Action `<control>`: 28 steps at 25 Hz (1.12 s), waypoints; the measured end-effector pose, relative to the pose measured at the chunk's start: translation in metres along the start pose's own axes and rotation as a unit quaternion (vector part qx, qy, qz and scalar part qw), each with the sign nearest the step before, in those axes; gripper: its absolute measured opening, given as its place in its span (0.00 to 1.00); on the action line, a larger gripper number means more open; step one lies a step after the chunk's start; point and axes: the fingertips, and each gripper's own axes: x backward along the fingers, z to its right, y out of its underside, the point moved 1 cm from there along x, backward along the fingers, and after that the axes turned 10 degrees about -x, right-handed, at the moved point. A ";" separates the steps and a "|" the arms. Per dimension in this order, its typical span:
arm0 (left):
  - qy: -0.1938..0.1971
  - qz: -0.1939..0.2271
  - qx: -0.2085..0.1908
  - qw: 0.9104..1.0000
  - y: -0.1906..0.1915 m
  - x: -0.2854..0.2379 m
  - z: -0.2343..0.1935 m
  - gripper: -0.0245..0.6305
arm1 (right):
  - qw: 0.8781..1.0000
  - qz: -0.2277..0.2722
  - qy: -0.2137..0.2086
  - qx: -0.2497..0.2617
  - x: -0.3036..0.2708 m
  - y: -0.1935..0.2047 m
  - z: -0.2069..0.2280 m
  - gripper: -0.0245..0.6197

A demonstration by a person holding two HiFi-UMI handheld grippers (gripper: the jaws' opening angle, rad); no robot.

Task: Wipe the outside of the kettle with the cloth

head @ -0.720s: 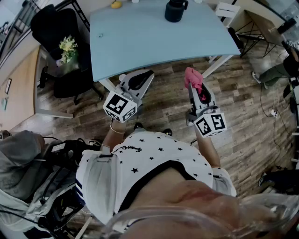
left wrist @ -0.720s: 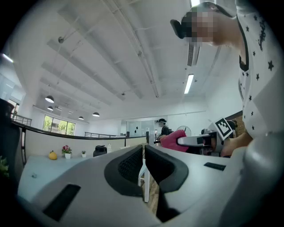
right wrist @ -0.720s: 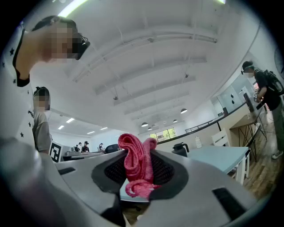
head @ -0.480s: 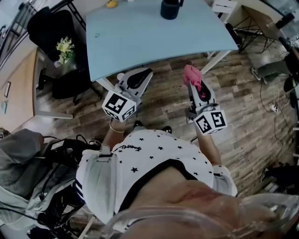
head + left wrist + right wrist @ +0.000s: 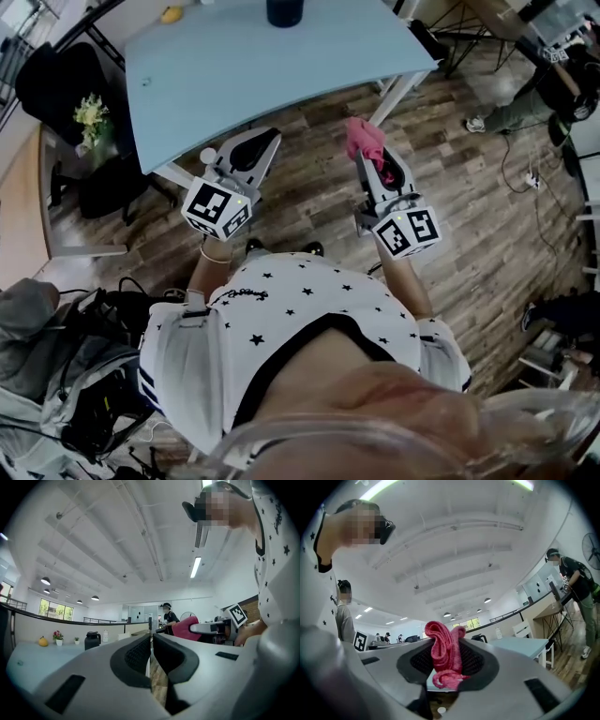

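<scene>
Both grippers hang over the floor, short of the table's near edge. The left gripper (image 5: pixel 255 150) has its jaws together on nothing. The right gripper (image 5: pixel 373 167) pinches the cloth (image 5: pixel 362 141) (bunched, poking up past the jaws). The table (image 5: pixel 234 84) lies bare ahead. The kettle (image 5: pixel 284 11) stands upright at its far edge, forward and left of the cloth and nearer the left gripper's line. Reaching it looks like a long stretch across open tabletop.

shirt (image 5: pixel 281 314): white, black stars | left tool (image 5: pixel 261 142): grey | right tool (image 5: pixel 373 169): grey
</scene>
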 end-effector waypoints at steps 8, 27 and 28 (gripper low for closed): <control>0.012 0.003 0.001 1.000 -0.003 -0.032 0.037 0.10 | 1.000 0.005 0.011 -0.017 0.037 -0.009 0.034 0.22; 0.020 0.002 -0.004 1.000 0.000 -0.081 0.021 0.10 | 1.000 0.000 0.006 -0.023 0.010 -0.026 0.070 0.22; 0.018 0.003 -0.005 1.000 0.001 -0.083 0.016 0.10 | 1.000 0.000 0.003 -0.021 0.003 -0.026 0.071 0.22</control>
